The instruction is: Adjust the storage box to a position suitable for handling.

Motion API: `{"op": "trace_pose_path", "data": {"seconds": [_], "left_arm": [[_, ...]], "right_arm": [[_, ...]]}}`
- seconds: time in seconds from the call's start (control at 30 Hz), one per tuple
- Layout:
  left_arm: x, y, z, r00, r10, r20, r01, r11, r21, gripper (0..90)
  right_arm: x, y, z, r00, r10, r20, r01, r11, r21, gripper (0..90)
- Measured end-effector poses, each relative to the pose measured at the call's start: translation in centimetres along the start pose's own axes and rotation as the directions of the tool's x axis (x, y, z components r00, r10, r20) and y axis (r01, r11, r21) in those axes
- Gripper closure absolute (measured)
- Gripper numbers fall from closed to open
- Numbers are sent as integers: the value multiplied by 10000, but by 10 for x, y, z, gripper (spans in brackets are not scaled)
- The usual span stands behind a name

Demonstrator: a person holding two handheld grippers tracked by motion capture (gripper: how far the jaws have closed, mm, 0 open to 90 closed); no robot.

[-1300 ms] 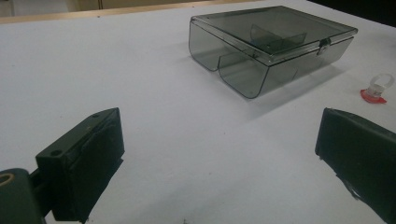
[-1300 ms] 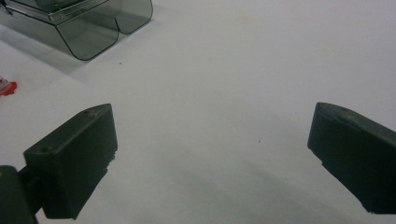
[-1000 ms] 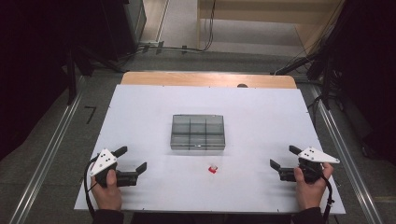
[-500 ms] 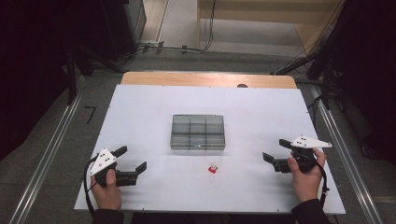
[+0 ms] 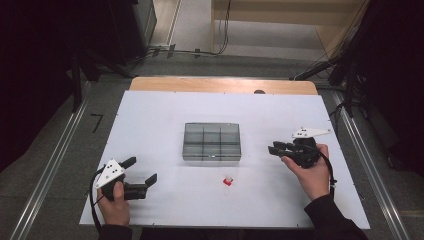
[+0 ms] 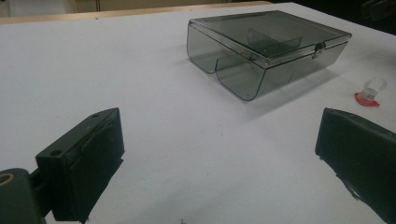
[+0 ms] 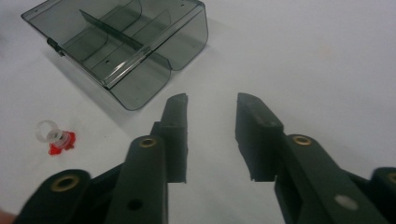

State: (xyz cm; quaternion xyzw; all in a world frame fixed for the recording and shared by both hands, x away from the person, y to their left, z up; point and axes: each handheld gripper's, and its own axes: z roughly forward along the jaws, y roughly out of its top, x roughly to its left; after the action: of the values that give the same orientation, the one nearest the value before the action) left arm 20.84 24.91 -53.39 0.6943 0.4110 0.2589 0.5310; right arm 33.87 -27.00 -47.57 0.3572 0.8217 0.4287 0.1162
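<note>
Right gripper (image 5: 276, 149) beside compartment box (image 5: 212, 141), jaws just narrowed on nothing, apparently lining up; left gripper (image 5: 144, 173) spread wide, idle; red-based piece (image 5: 228, 181) before box.

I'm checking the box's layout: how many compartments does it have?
6, in two rows of three inside the closed box at mid-table; all look empty.

bright even light on the white table (image 5: 165, 115), dark surroundings in the high view, soft shadow beside the grey box (image 6: 261, 46), near black jaws slightly blurred, mild grain
</note>
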Motion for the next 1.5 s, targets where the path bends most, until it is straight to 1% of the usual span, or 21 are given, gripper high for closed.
{"op": "trace_pose_path", "data": {"seconds": [0.07,0.17,0.2,0.27,0.33,0.4,0.5,0.6,0.67,0.7,0.77,0.8,0.83,0.97,1.0,1.17,1.2,1.3,1.33,1.37,1.5], "left_arm": [[0,0,0,10000,0,8,0,10000,8,14],[0,0,0,10000,17,-5,-17,10000,23,14],[0,0,0,10000,10,-5,-10,10000,20,14],[0,0,0,10000,6,-15,-6,10000,40,14],[0,0,0,10000,18,21,-18,10000,44,14],[0,0,0,10000,24,26,-24,10000,41,14],[0,0,0,10000,21,47,-21,10000,30,14],[1,0,0,10000,10,81,-10,10000,27,14],[1,0,1,9999,-8,107,8,10000,-4,14],[1,0,1,9999,13,111,-13,10000,21,14],[1,1,1,9999,38,116,-38,10000,40,14],[1,1,1,9999,38,122,-38,10000,38,14],[1,1,1,9999,31,123,-31,10000,37,14],[1,1,1,9999,35,141,-36,10000,39,14],[1,1,1,9999,37,140,-37,10000,40,14],[1,1,2,9999,40,164,-42,10000,79,14],[1,1,2,9999,40,164,-42,10000,79,14],[1,1,2,9998,37,189,-39,10000,85,14],[1,1,2,9998,37,199,-39,10000,89,14],[1,1,2,9998,37,205,-39,9999,98,13],[1,1,2,9997,3,226,-5,10000,85,14]], "right_arm": [[1,5,7,10000,-88,-10,88,9995,297,718],[4,11,16,9985,-554,-19,555,9972,510,797],[4,11,16,9985,-554,-19,555,9972,510,797],[5,18,23,9975,-705,-22,704,9944,785,852],[2,23,27,9978,-620,-218,634,9953,738,878],[1,27,30,9980,-505,-374,531,9960,723,879],[-2,35,35,9972,-689,-301,714,9931,925,879],[-7,42,39,9974,-552,-473,602,9921,1103,880],[-8,44,40,9975,-555,-448,605,9911,1186,880],[-10,49,43,9970,-600,-486,661,9887,1344,880],[-12,54,46,9971,-514,-569,591,9879,1435,880],[-12,54,46,9971,-514,-569,591,9879,1435,880],[-15,59,50,9974,-455,-556,539,9857,1598,880],[-18,66,60,9975,-449,-543,544,9804,1892,881],[-18,66,60,9975,-449,-543,544,9804,1892,881],[-22,73,78,9973,-377,-631,495,9792,1970,881],[-22,73,81,9976,-313,-624,435,9779,2045,881],[-20,76,90,9969,-394,-681,537,9734,2229,881],[-20,76,90,9969,-394,-681,537,9734,2229,881],[-18,80,95,9966,-419,-708,572,9715,2299,881],[-20,87,103,9950,-322,-944,524,9739,2207,881]]}}
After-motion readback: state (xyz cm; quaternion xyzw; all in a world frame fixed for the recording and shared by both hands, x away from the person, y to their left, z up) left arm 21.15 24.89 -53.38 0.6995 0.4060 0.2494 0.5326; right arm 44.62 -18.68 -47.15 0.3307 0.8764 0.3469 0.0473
